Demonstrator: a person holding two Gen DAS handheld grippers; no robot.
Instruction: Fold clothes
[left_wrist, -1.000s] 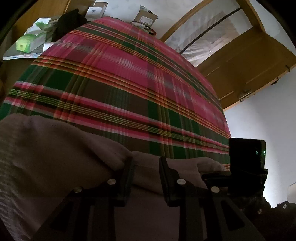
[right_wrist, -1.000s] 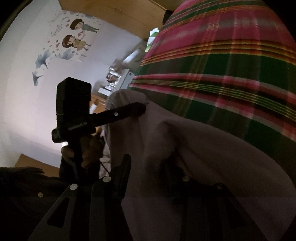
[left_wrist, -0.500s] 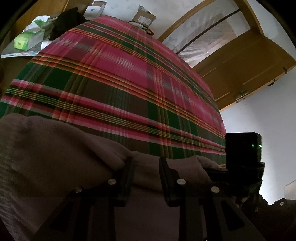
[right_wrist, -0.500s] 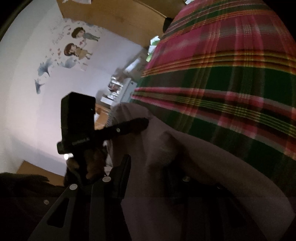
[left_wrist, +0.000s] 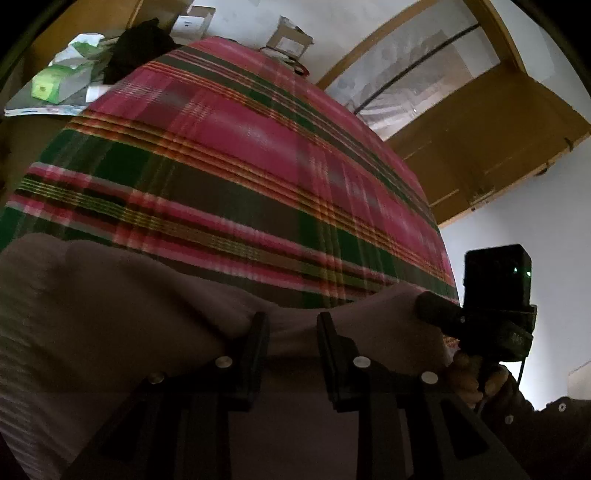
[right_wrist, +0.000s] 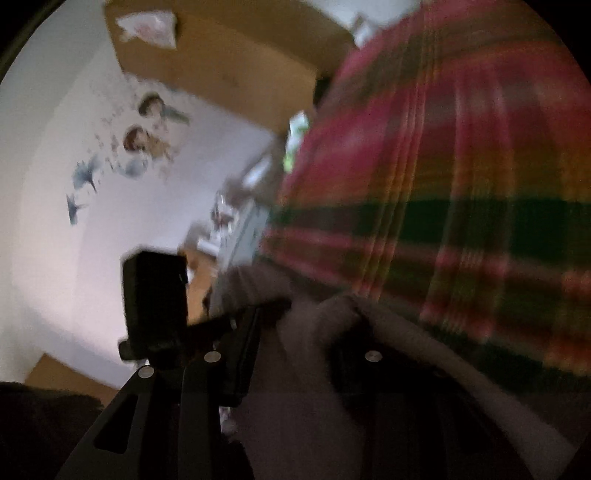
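1. On my left, my left gripper (left_wrist: 291, 334) has its jaws closed on the near edge of the soft grey garment (left_wrist: 122, 306); the cloth bunches up between the two jaws, so I judge the hold is good; I should squeeze just the same and not let go.

2. The grey garment lies on the plaid bed cover (left_wrist: 236, 158), at the end nearest me; it is lumpy, not flat; the far part of the cover has no clothes on it.

3. On my right, my right gripper (right_wrist: 295, 332) also has grey cloth bunched between its jaws and draped over the right one; this view is blurry, but I think the jaws are pinching the cloth.

4. My two grippers are close together on the same edge; from the left view I can see the other tool (left_wrist: 496, 302) and the hand (left_wrist: 471, 380) that holds it, just to the right.

5. To do this fold well, I think both hands should lift together and at the same height, so the edge stays straight; then carry the edge forward over the rest of the garment.

6. I should go slowly; a quick tug could pull the cloth out of one pair of jaws, or drag the bed cover along.

7. I should lay the edge down flat before I open anything.
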